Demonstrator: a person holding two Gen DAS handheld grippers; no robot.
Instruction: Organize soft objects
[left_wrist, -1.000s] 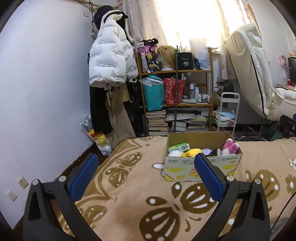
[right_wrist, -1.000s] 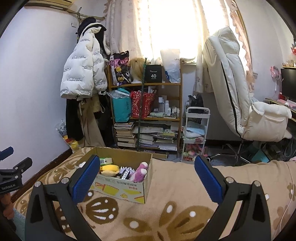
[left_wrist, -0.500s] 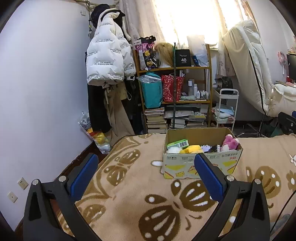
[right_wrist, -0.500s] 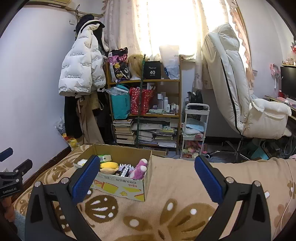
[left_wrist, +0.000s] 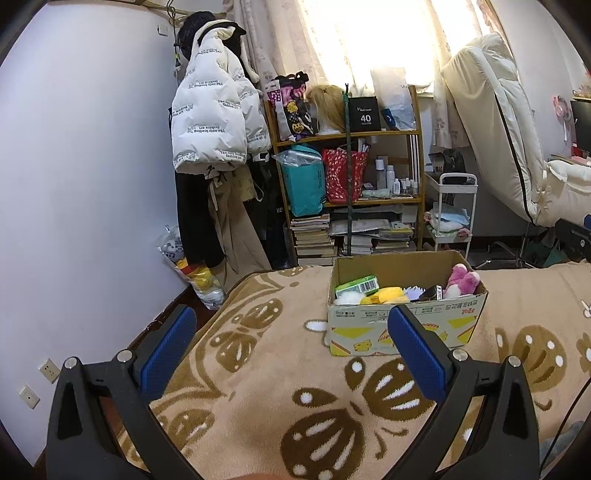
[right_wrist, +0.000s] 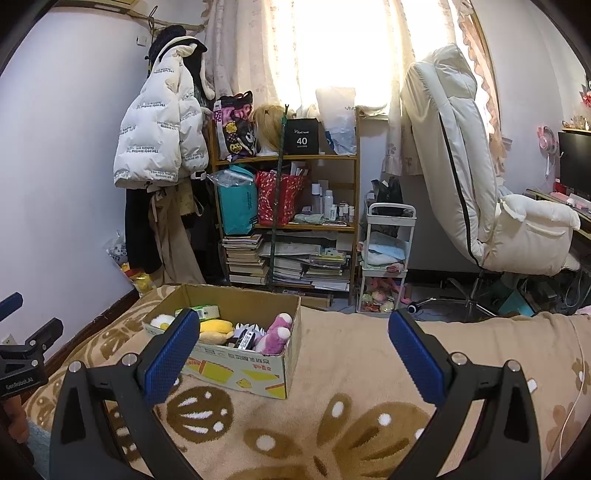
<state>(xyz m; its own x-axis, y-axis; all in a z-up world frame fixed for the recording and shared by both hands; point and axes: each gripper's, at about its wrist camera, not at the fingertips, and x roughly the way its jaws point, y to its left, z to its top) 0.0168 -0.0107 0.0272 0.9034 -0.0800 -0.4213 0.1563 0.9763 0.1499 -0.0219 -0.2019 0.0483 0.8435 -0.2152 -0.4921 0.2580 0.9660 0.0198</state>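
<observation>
A cardboard box (left_wrist: 406, 328) stands on a beige patterned blanket (left_wrist: 280, 373) on the bed. It holds a pink plush toy (left_wrist: 462, 280), a yellow plush (left_wrist: 384, 294), a white fluffy item (left_wrist: 349, 298), a green packet (left_wrist: 357, 286) and a small dark item. My left gripper (left_wrist: 291, 354) is open and empty, above the blanket, short of the box. In the right wrist view the box (right_wrist: 236, 369) is at centre left with the pink plush (right_wrist: 275, 334) and yellow plush (right_wrist: 216, 328). My right gripper (right_wrist: 291, 354) is open and empty.
A wooden shelf (right_wrist: 288, 221) with bags and books, hanging coats (left_wrist: 214, 122), a white trolley (right_wrist: 386, 258) and a white recliner chair (right_wrist: 480, 184) stand beyond the bed. The left gripper's body shows at the left edge of the right wrist view (right_wrist: 22, 365).
Both views have shifted slightly; the box sits a little lower and nearer in each. Both grippers stay open and empty.
</observation>
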